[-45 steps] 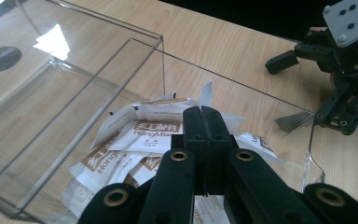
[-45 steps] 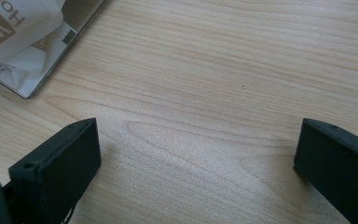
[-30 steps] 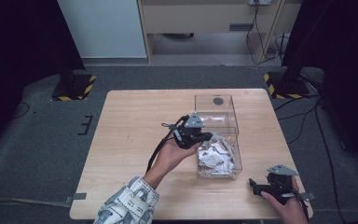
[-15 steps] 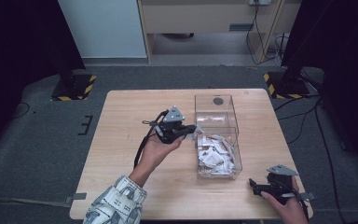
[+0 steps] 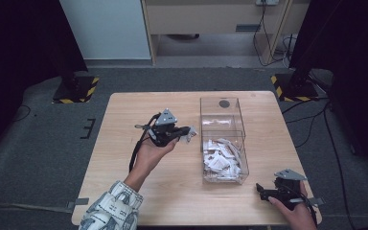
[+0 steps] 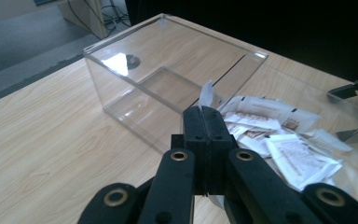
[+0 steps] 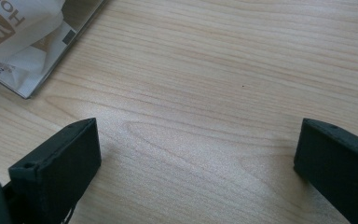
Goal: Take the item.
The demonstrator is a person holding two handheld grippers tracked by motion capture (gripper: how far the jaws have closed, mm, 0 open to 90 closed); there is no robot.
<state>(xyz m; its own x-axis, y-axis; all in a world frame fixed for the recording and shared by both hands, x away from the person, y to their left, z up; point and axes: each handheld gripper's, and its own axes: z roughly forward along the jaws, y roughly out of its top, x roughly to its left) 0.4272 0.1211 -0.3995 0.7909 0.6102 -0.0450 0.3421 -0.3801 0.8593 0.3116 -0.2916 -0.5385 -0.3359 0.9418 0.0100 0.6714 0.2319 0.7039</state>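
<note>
Left gripper (image 5: 188, 134) lifts one white paper sachet (image 6: 207, 95) beside the clear plastic box (image 5: 223, 139).
We judge the jaws clamped on it for carrying out; right gripper (image 7: 198, 158) rests, jaws apart (idle).

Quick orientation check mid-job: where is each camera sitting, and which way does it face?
High view: above the person's side, looking forward and down on the table; forearms, left gripper, right gripper.
Left gripper view: rides the left gripper, along shut jaws pinching a packet, toward the clear box.
Right gripper view: rides the right gripper, open jaws over bare wood.
High and left gripper views share the box and packets.
</note>
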